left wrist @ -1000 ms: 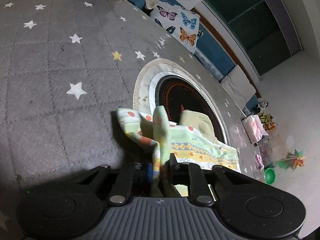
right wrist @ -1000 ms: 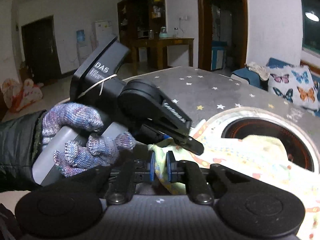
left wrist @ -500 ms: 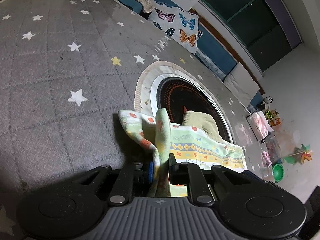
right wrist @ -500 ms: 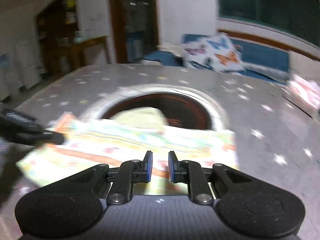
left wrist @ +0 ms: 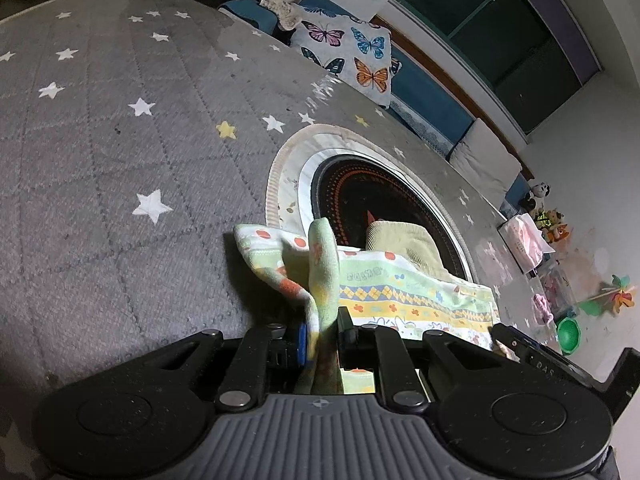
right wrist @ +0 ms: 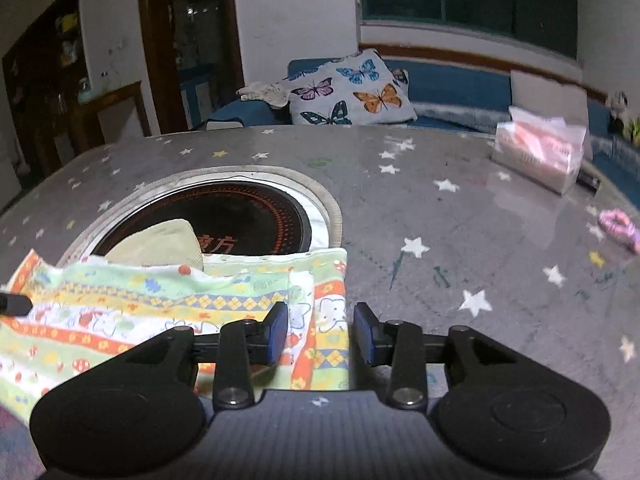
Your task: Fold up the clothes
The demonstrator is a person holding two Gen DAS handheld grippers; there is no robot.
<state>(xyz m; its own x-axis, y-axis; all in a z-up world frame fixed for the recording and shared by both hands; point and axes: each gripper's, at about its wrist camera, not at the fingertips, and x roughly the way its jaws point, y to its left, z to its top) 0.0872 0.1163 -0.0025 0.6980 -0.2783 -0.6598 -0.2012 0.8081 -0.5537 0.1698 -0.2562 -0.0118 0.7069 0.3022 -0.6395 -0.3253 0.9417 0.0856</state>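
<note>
L gripper [left wrist: 322, 334] is clamping a bunched corner of the patterned cloth [left wrist: 404, 292], which is lying half-folded on the grey star-print table cover [left wrist: 120, 168], its far edge draping over the round black hob [left wrist: 360, 200] w/ a pale yellow-green cloth [left wrist: 404, 240] tucked under it. Risk here: the pinch is sitting on a thin twisted ridge, so a sideways tug could be slipping it out or dragging the whole layer askew.

R gripper [right wrist: 320, 332] is hanging open, jaws apart, straddling the cloth's right edge [right wrist: 326, 300] w/o gripping. If it's closing too shallow it's prob catching only the top layer & the fold is splitting; too deep & it's snagging the table cover.

Vs 1 s ago: L grip is staying unchanged, same corner. R was pinching fabric right beside the L tool; by 0.5 s ago it was off the cloth w/ jaws nearly together, & now it's over at the opposite edge, jaws wider.
</note>
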